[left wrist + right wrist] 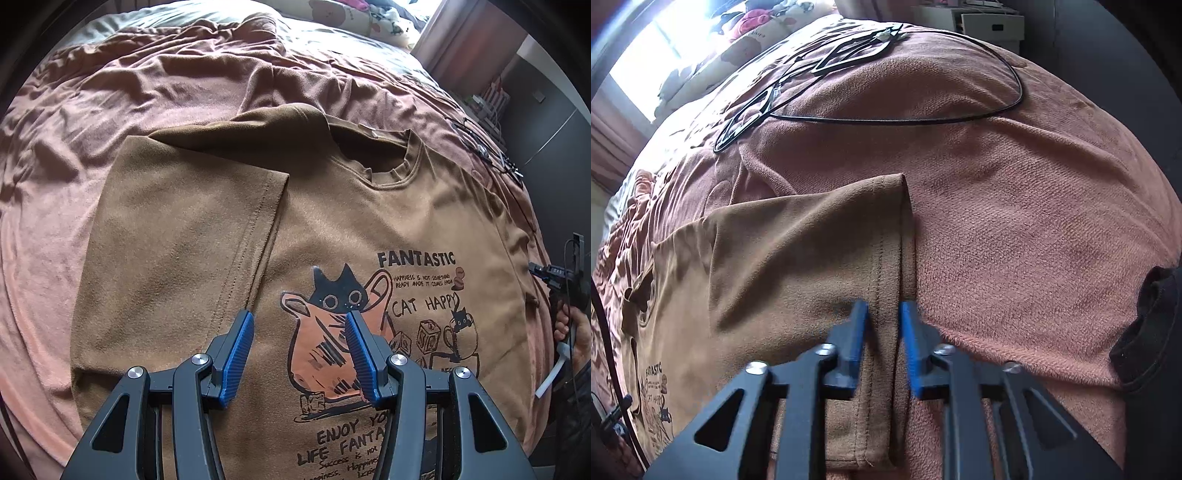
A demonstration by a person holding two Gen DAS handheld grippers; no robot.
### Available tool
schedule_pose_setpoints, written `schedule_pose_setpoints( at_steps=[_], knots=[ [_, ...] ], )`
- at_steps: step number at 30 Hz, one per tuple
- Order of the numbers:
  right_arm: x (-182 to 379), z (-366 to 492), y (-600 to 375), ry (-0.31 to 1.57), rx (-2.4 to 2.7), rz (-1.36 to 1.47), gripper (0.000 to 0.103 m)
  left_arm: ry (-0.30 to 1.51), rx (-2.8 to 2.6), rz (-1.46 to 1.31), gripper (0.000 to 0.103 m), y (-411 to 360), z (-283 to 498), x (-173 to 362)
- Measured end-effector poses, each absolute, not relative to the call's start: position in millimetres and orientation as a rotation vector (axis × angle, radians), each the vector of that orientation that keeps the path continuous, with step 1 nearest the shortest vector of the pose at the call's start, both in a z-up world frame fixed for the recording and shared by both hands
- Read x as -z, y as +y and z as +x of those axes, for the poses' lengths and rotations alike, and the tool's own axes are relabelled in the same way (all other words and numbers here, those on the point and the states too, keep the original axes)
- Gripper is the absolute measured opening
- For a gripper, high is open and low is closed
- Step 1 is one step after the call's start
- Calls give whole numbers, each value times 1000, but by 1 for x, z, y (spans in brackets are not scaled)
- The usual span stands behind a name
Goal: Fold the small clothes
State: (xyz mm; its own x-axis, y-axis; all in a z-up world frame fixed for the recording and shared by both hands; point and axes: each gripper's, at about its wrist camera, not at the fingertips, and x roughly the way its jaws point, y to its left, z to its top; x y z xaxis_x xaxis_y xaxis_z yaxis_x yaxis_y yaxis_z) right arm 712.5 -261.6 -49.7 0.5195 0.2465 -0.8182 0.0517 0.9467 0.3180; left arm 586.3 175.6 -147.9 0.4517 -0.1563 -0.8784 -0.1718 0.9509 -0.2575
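Observation:
A brown T-shirt (369, 221) with a black cat print and the word FANTASTIC lies face up on a pink blanket (74, 184). Its left sleeve (184, 221) is folded inward over the chest. My left gripper (297, 317) hovers open just above the print, with nothing between its blue pads. In the right wrist view the other sleeve (812, 240) lies spread out on the blanket (1034, 221). My right gripper (882, 306) is shut on that sleeve's stitched hem, which runs up between the pads.
A looped black cable (886, 122) lies on the blanket beyond the sleeve, also visible near the collar side (491, 155). Patterned pillows (369, 18) sit at the bed's head. A hand (569, 332) holds the other tool at the right edge. A dark sleeve (1145, 325) is at the right.

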Motion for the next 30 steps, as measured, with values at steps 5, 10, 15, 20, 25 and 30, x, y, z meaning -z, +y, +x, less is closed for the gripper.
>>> schedule_pose_setpoints(
  at_steps=[5, 10, 15, 20, 25, 30],
  knots=[
    [42, 707, -269, 994, -125, 323, 0, 1108, -6, -334, 54, 175, 586, 148],
    [39, 699, -277, 971, -104, 343, 0, 1105, 6, -330, 54, 169, 587, 148],
    [42, 701, -270, 1026, -140, 339, 0, 1106, 7, -333, 54, 168, 587, 149],
    [39, 698, -273, 1013, -142, 371, 39, 1110, 5, -342, 54, 171, 586, 153],
    [48, 695, -285, 1029, -188, 434, 39, 1112, 5, -350, 54, 173, 584, 155],
    [65, 700, -294, 1031, -241, 549, 39, 1116, 5, -353, 54, 174, 585, 159]
  ],
)
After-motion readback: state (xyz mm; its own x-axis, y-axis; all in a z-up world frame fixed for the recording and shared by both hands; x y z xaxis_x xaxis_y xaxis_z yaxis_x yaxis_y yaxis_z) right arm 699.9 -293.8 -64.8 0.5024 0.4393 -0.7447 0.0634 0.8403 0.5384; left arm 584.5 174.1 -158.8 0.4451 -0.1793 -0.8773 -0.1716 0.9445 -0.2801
